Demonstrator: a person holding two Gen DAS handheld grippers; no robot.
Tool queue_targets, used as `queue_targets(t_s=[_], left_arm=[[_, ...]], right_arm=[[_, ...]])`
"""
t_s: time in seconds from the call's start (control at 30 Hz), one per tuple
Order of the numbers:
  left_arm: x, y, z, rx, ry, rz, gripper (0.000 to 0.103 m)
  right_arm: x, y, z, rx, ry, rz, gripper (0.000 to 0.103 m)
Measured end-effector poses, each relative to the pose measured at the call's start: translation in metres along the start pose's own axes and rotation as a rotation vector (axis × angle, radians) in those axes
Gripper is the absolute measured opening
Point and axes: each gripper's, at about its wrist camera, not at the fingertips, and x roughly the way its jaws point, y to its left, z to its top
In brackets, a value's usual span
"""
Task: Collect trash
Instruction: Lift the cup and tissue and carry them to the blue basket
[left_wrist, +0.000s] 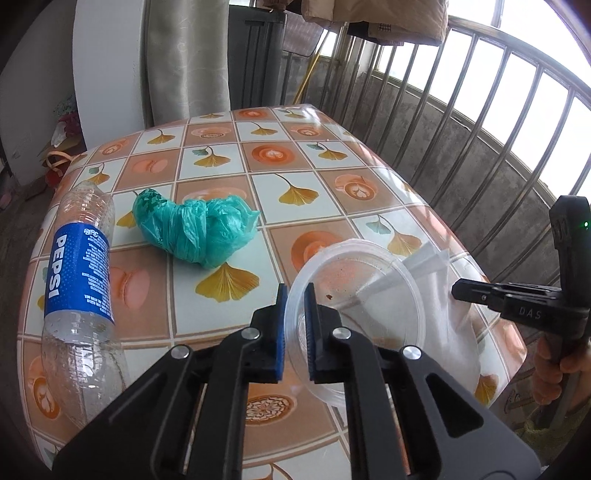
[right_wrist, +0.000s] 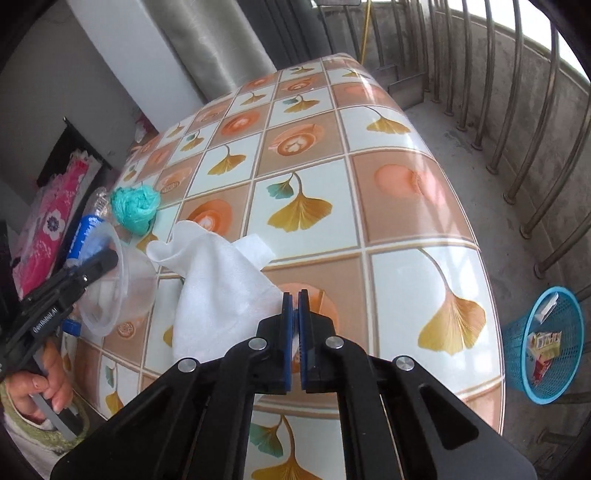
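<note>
Left gripper (left_wrist: 295, 295) clamps the cup (left_wrist: 354, 295) rim, cup tilted above the table (right_wrist: 399, 199). Right gripper (right_wrist: 294, 295) pinches the tissue (right_wrist: 221, 288) corner. Bag (left_wrist: 195, 229) and bottle (left_wrist: 79, 280) lie on table; bin (right_wrist: 546, 347) on floor.

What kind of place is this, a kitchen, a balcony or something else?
Most likely a home balcony. A metal railing on a low concrete wall lets in daylight, laundry hangs overhead, and a table with a patterned plastic cover stands beside a small blue waste basket.
</note>
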Motion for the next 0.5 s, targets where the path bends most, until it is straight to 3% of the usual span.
queue_targets(t_s=[0.03, 0.13, 0.17, 0.3, 0.37, 0.5], left_arm=[[0.001, -0.001, -0.001, 0.0, 0.004, -0.002, 0.007], [0.0, -0.004, -0.003, 0.009, 0.007, 0.004, 0.007], [0.0, -0.005, -0.003, 0.011, 0.007, 0.005, 0.007], [0.0, -0.002, -0.002, 0.011, 0.009, 0.017, 0.007], [-0.001, -0.001, -0.002, 0.008, 0.008, 0.025, 0.007], [-0.001, 0.003, -0.002, -0.003, 0.012, 0.033, 0.007]], right_arm=[[-0.004, -0.004, 0.001, 0.023, -0.005, 0.022, 0.009], [-0.024, -0.013, 0.0, 0.067, -0.052, 0.064, 0.038], [-0.032, -0.014, 0.0, 0.065, -0.073, 0.076, 0.042], [-0.055, 0.0, -0.002, 0.001, -0.124, 0.156, 0.046], [-0.056, 0.015, -0.006, -0.072, -0.12, 0.2, 0.056], [-0.036, 0.051, -0.018, -0.224, -0.054, 0.168, 0.061]])
